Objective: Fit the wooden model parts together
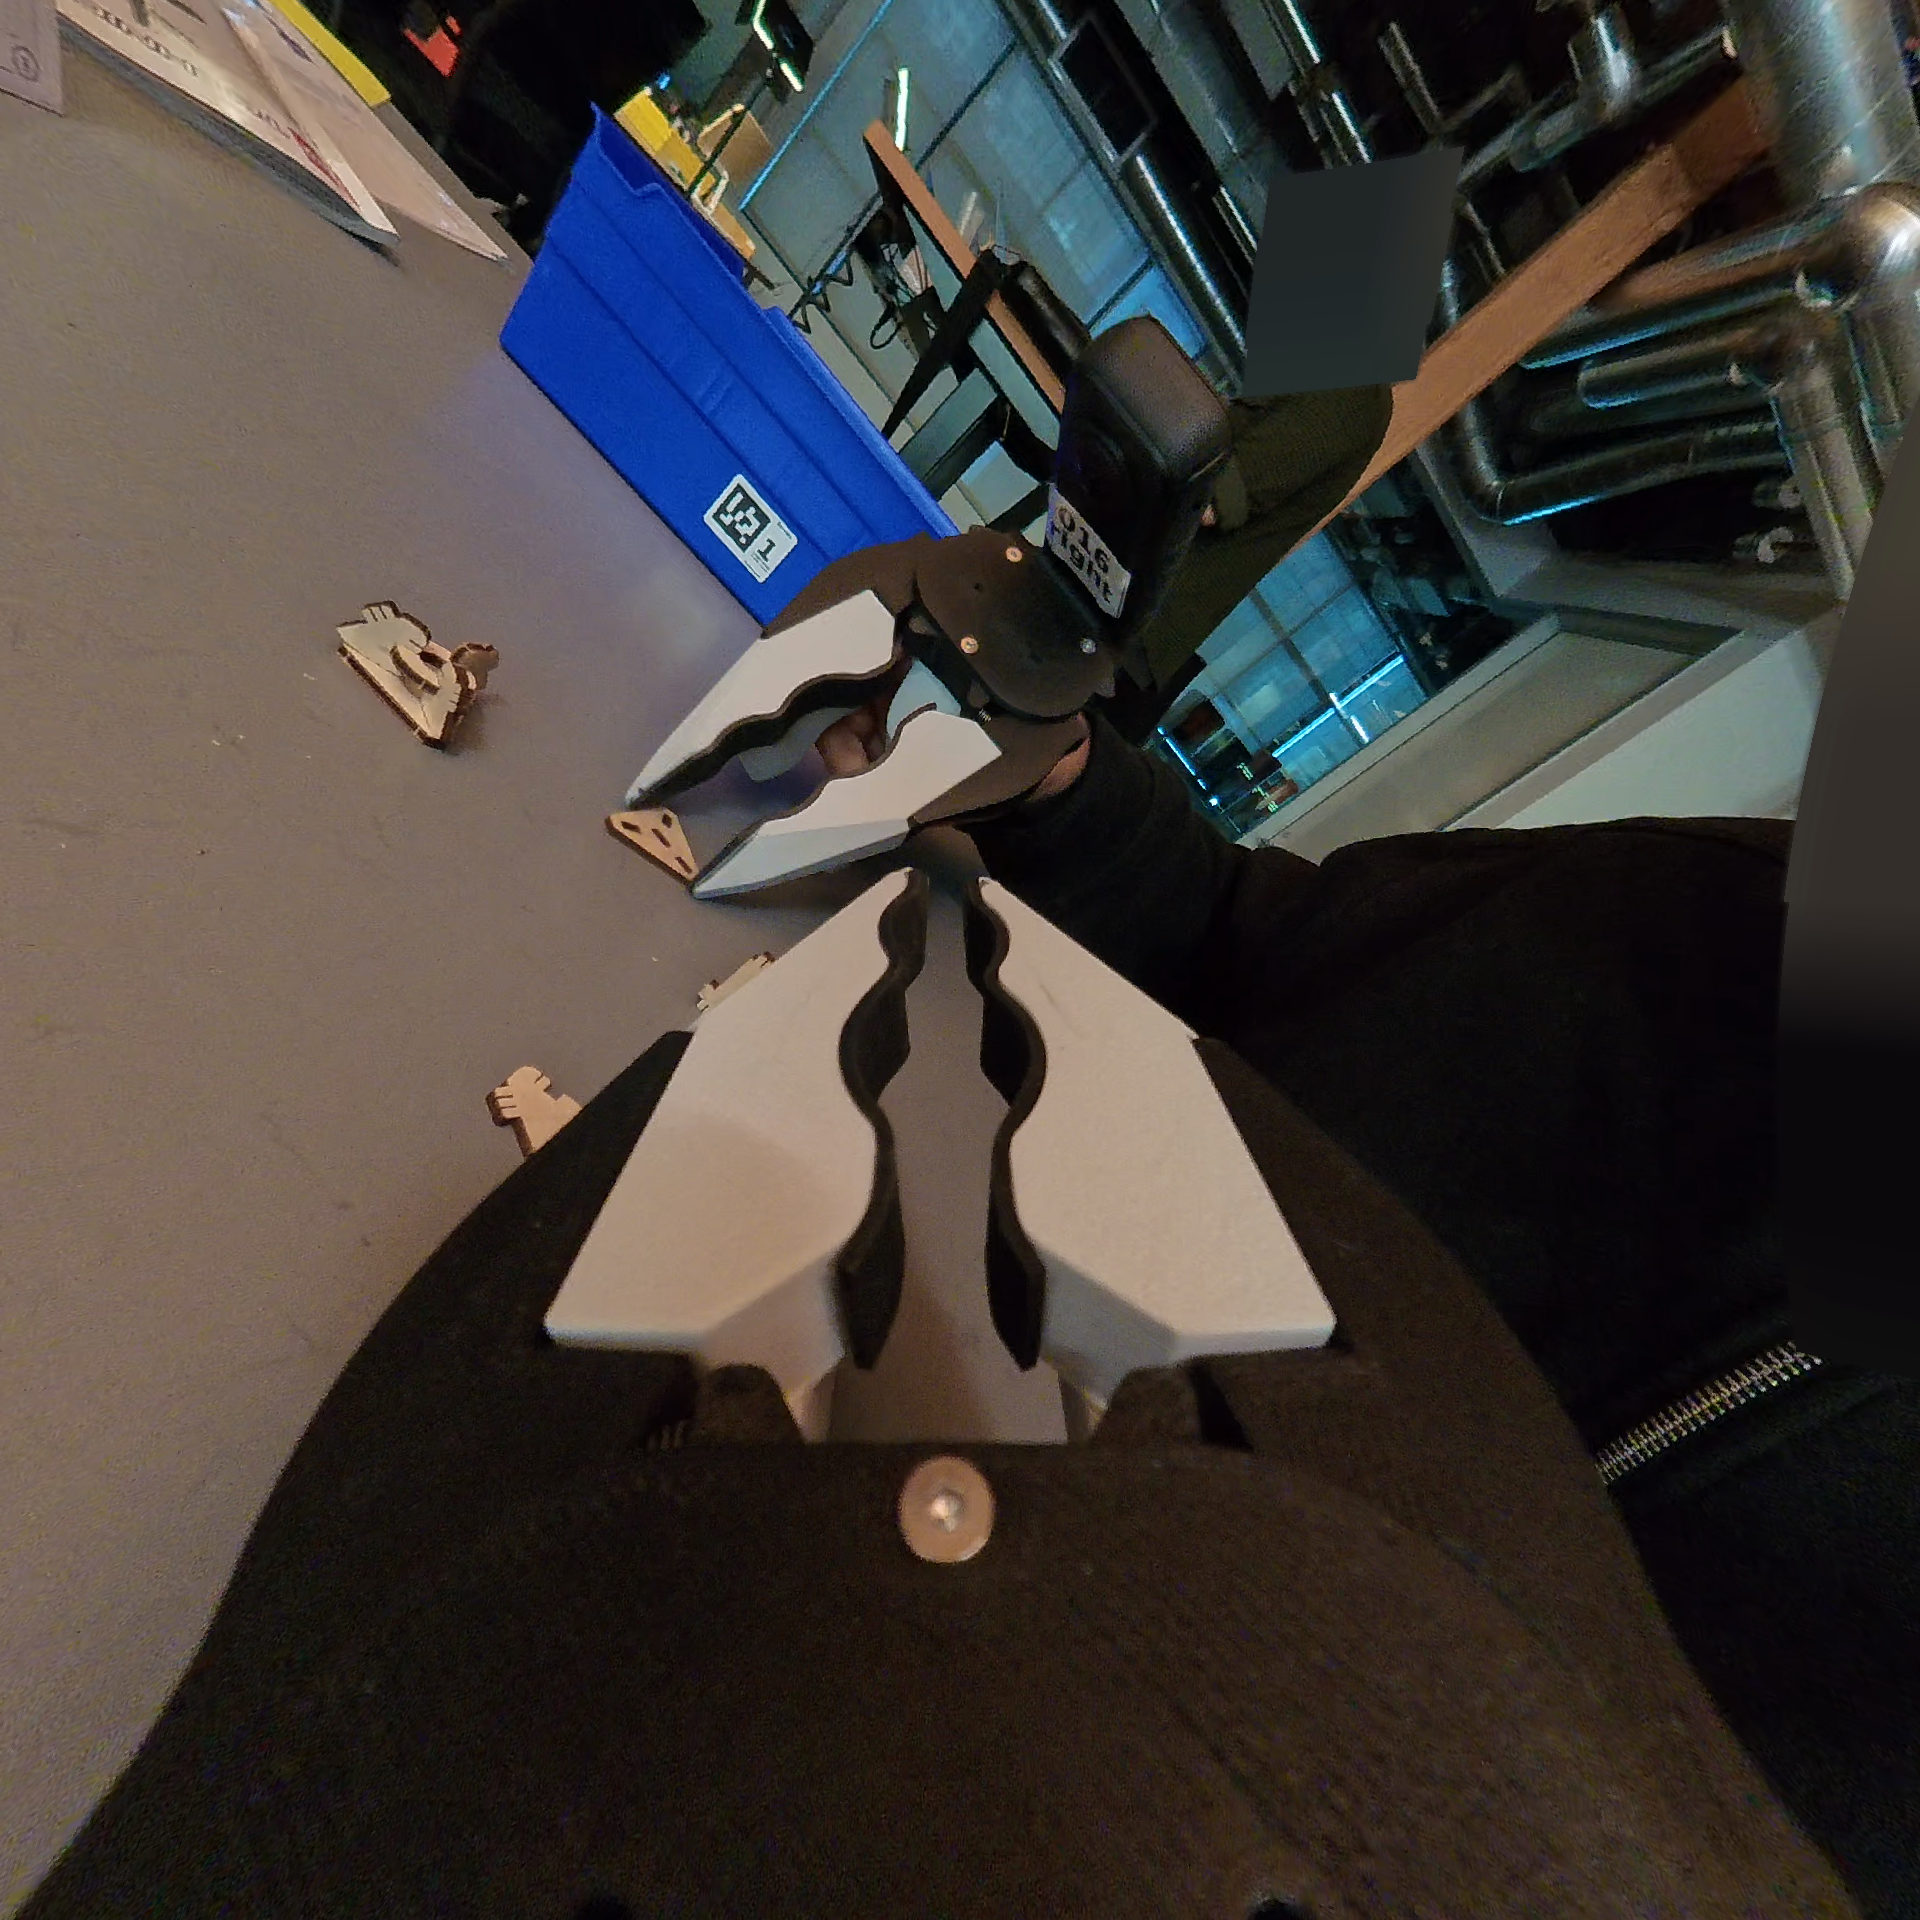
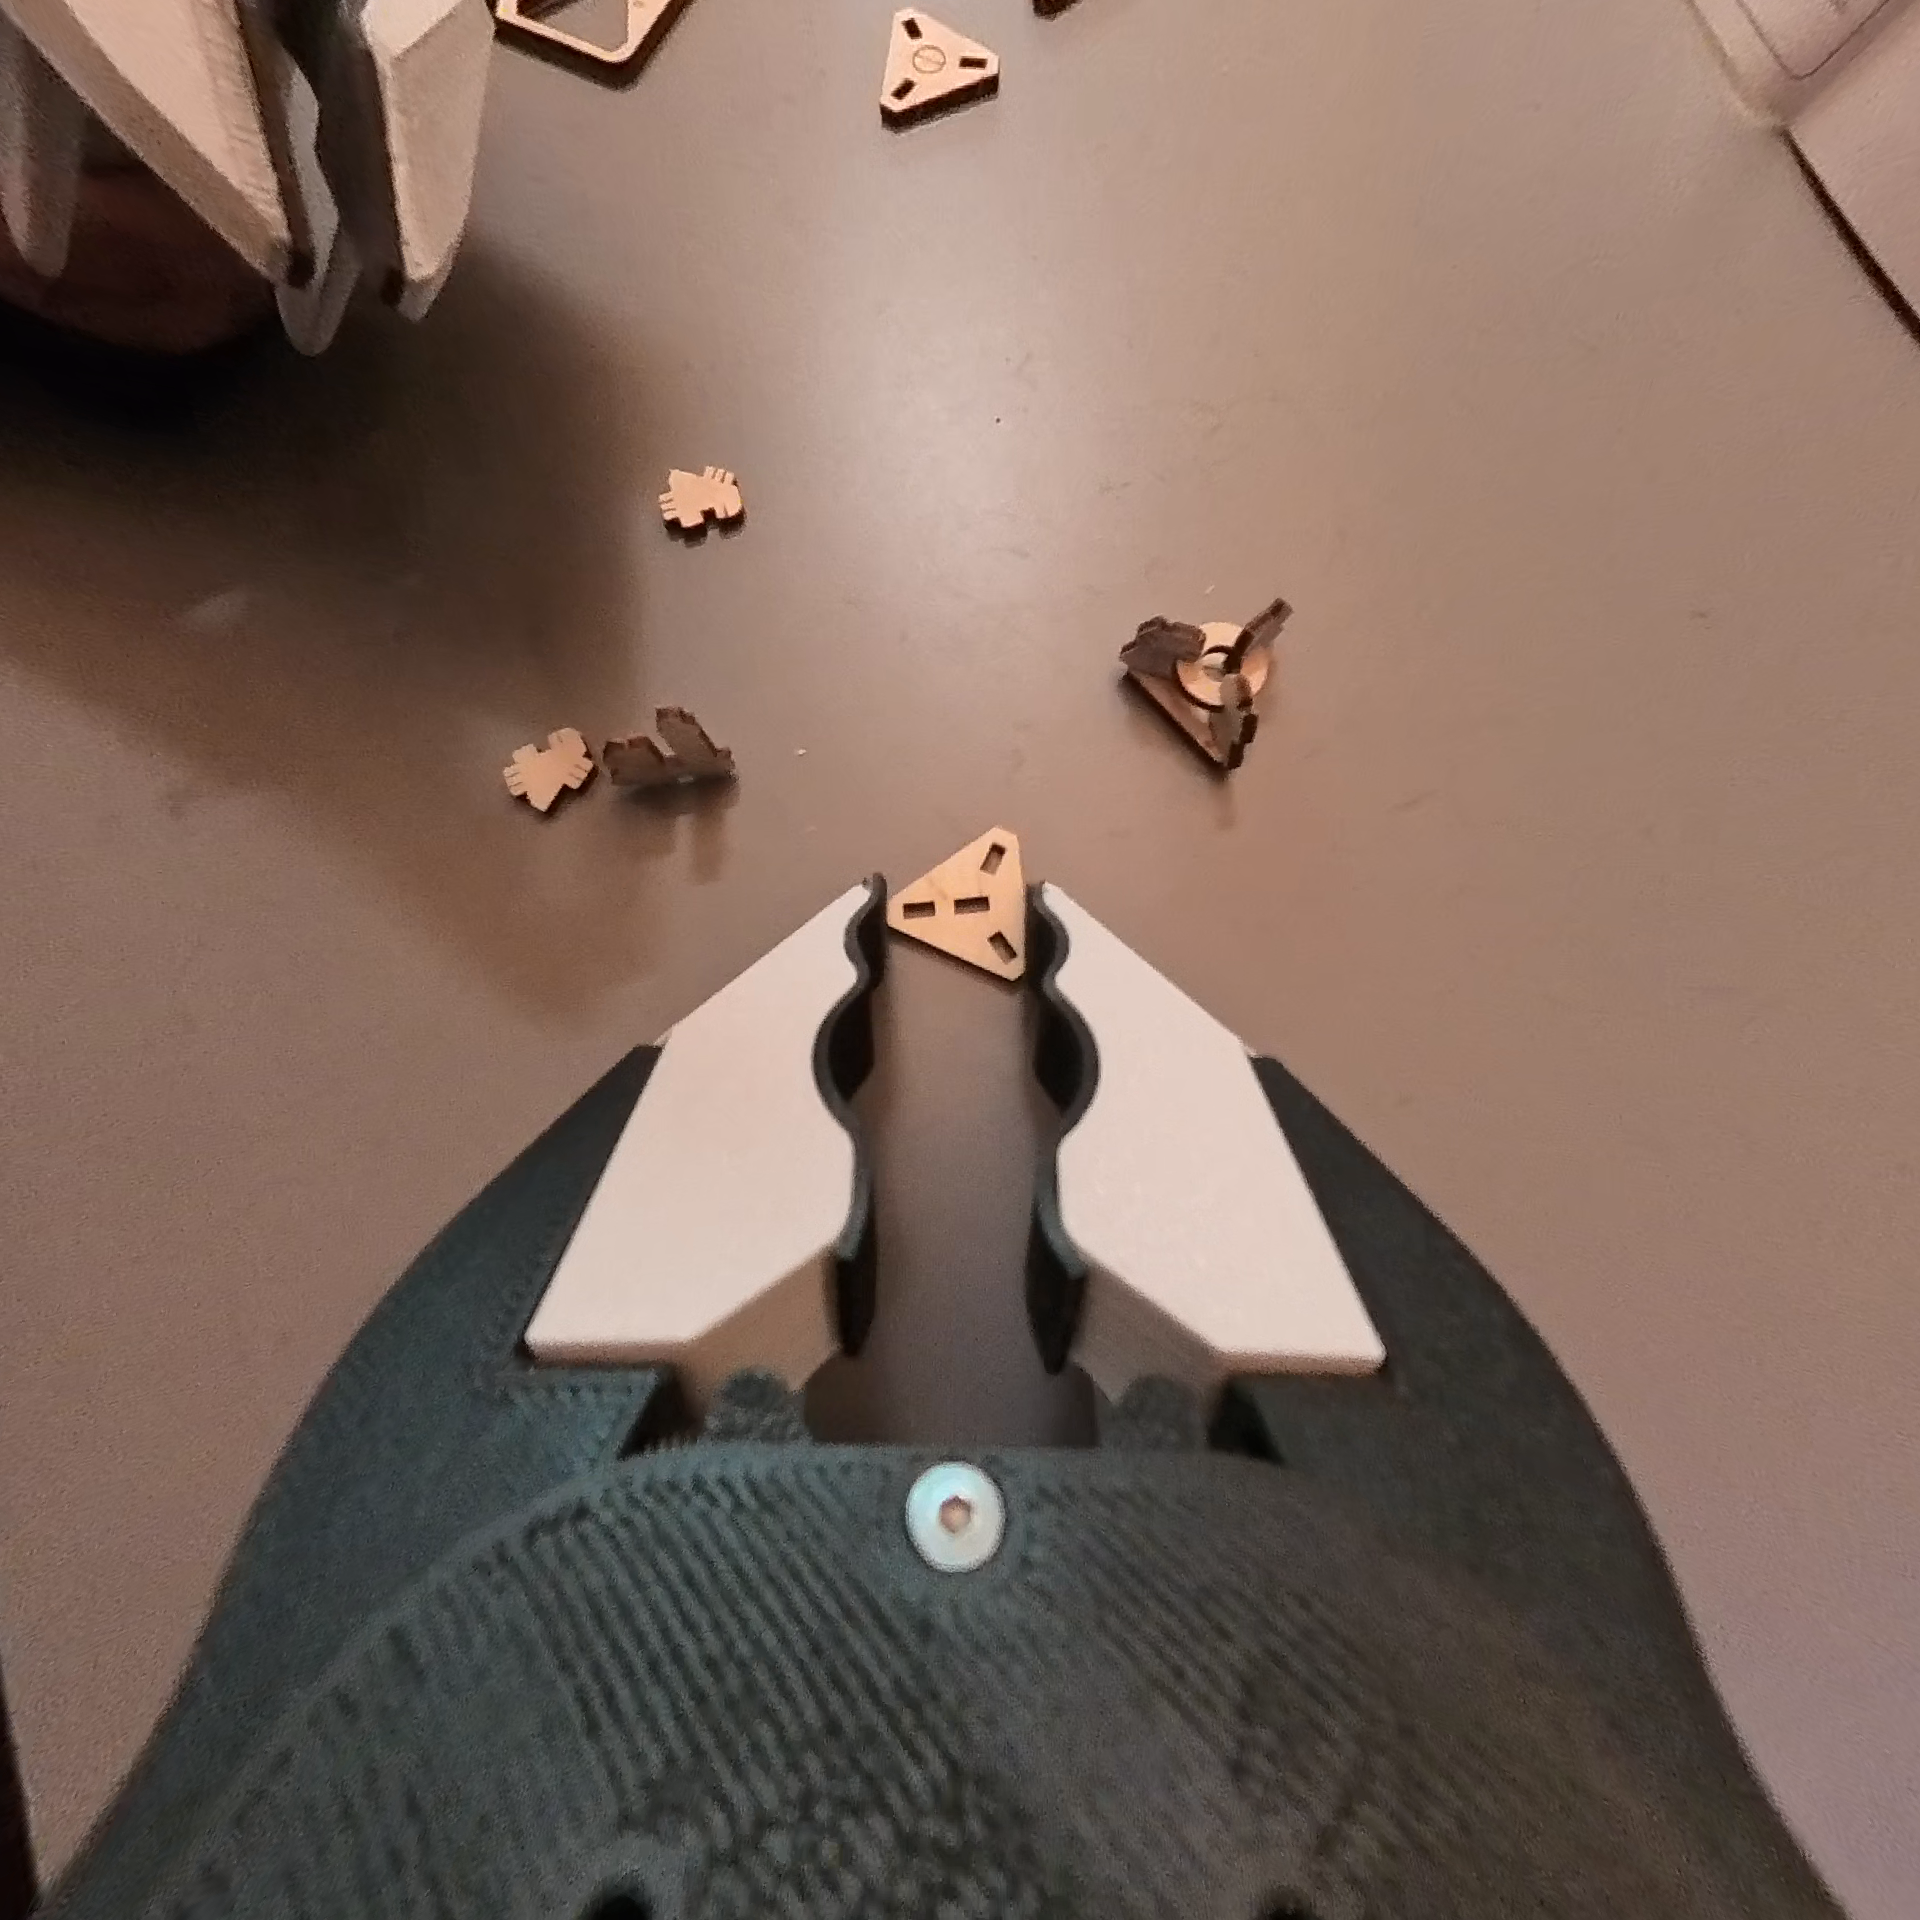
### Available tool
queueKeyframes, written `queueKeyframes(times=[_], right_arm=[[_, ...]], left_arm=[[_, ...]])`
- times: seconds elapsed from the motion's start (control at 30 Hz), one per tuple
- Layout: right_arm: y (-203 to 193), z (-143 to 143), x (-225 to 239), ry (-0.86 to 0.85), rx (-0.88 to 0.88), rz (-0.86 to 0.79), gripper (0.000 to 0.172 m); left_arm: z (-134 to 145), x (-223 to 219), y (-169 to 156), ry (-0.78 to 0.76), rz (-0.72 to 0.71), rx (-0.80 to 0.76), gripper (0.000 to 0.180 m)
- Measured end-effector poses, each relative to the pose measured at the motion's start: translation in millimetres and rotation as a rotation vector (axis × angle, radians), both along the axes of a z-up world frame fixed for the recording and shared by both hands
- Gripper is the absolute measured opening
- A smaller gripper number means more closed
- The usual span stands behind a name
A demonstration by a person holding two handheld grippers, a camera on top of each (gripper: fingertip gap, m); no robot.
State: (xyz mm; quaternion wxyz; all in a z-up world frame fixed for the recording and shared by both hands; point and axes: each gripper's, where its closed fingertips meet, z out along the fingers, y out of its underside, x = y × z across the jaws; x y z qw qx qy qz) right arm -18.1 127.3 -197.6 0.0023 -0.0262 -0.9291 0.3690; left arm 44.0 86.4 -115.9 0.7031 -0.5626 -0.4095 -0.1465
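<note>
A: Biggest first?
B: Grey table [image 2: 1351,416]. Blue bin [image 1: 665,364] stands on it, at 11 o'clock from the left tongs [image 1: 945,883].
A: Left tongs state?
B: Nearly closed, only a thin slit between the pads, nothing in it. They hang above the table, at 11 o'clock in the right wrist view.
A: Right tongs [image 2: 954,899]?
B: Tips down at the table, closed around a flat wooden triangle [image 2: 956,935]. Both pads touch its sides, and it lies flat on the table right between the tips.
A: What's around it?
B: A half-built wooden piece [image 2: 1205,675] with a ring on it, at 1 o'clock from the right tongs, well apart. A second triangle [image 2: 935,68] at 12 o'clock, far off.
A: Smaller bits?
B: Three notched wooden tabs at 11 o'clock: one pale [image 2: 549,769], one dark [image 2: 670,750] just beside it, one [image 2: 701,499] farther out.
</note>
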Motion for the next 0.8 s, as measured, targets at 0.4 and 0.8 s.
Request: queueKeyframes(times=[0.4, 0.8], right_arm=[[-25, 43, 50, -0.045, -0.113, 0.078, 0.025], [-30, 33, 56, -0.034, -0.061, 0.109, 0.025]], left_arm=[[2, 0, -2, 0.01, 0.014, 0.009, 0.003], [2, 0, -3, 0.007, 0.014, 0.017, 0.004]])
